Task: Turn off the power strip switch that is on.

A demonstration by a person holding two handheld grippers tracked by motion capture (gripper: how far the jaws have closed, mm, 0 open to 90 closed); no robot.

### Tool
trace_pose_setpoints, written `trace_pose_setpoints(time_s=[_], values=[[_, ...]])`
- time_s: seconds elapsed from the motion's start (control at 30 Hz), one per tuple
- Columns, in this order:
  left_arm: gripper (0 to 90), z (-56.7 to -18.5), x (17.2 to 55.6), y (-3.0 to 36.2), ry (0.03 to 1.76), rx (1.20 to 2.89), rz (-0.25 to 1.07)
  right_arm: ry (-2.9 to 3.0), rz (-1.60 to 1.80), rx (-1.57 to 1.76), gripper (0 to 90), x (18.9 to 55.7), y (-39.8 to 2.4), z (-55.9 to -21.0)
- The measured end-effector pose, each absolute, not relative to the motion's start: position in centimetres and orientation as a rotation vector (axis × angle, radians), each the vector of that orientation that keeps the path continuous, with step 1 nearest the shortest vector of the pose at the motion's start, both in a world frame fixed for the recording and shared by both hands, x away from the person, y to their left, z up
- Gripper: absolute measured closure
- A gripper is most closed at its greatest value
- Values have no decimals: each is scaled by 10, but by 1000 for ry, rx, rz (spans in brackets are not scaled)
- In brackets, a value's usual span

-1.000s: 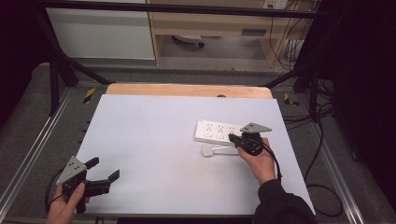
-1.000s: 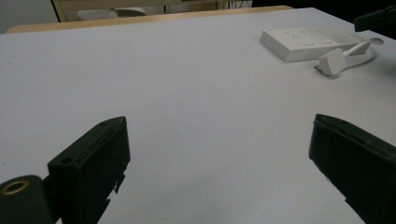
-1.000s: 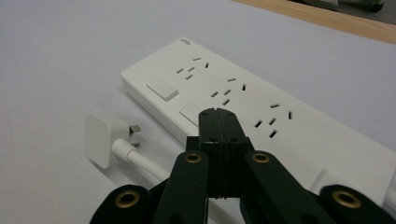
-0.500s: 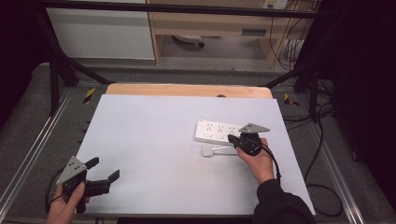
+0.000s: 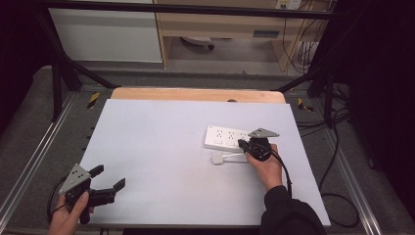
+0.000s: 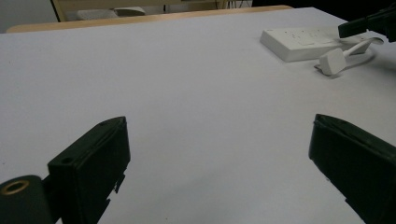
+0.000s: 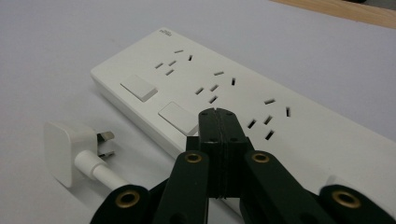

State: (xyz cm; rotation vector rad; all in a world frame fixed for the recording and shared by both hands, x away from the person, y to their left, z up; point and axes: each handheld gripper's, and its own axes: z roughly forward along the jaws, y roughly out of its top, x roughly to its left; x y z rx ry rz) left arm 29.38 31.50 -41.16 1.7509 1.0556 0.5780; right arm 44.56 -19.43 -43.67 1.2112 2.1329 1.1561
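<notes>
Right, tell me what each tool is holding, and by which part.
Nothing. The right tool is shut empty above the power strip; the left tool is open over bare table.

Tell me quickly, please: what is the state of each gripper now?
Left gripper: open, holding nothing, above the bare table.
Right gripper: closed, fingers pressed together with nothing between them, above the white power strip.

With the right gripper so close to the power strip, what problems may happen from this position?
1. The right gripper has its jaws shut, with the tips over the power strip near a rocker switch; pushing down might flip that switch by accident.
2. The plug lies loose on its side beside the strip, so shut jaws may only shove it along the table rather than grasp it.
3. The left gripper is open and far off, so it likely cannot steady the strip.
</notes>
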Motion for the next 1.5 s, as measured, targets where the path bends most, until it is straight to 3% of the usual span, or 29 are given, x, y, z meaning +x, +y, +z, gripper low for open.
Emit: trace_pose_setpoints(time_s=[1.5], values=[[52,-412,294,315,1053,1754,577,2101,1168,1213,900,448,-194,-444]])
